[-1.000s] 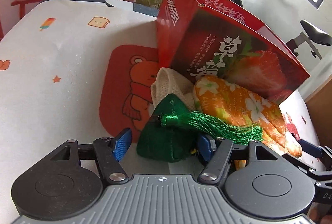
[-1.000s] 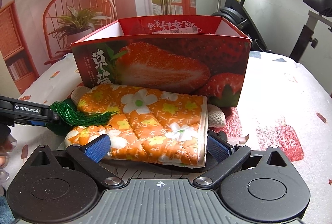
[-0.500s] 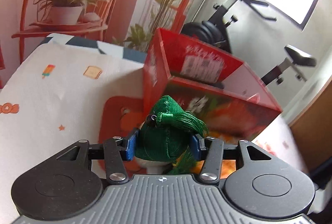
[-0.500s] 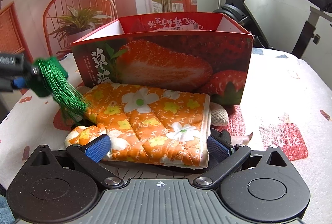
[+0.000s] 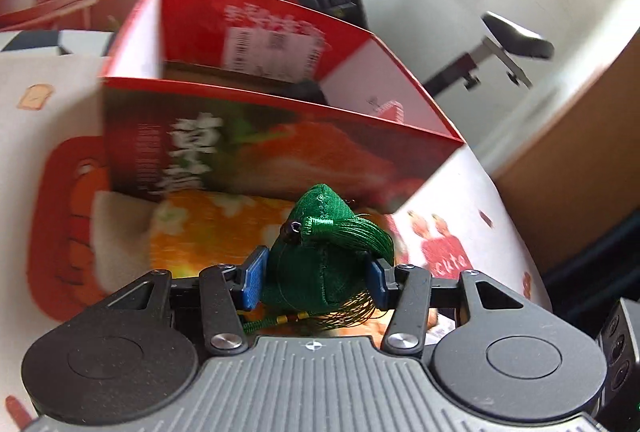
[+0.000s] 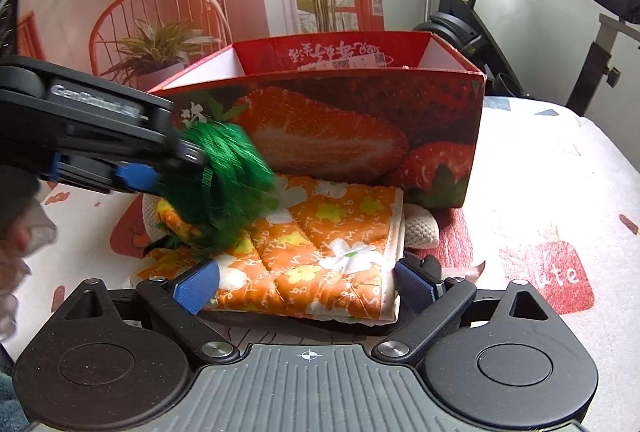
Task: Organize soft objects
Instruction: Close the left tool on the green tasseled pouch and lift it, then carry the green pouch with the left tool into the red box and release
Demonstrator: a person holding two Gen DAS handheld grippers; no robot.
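The left hand-held gripper is closed on a green tasselled pouch, both blue pads pressed to its sides. The pouch is held in the air in front of the red strawberry box, over the left end of the orange flowered cloth. The box top is open; its near rim lies beyond the pouch. The right hand-held gripper has just been closing, its jaws spread about the near edge of the cloth; pad contact cannot be told. The cloth lies on the table against the box front. Bare table is seen right of the box.
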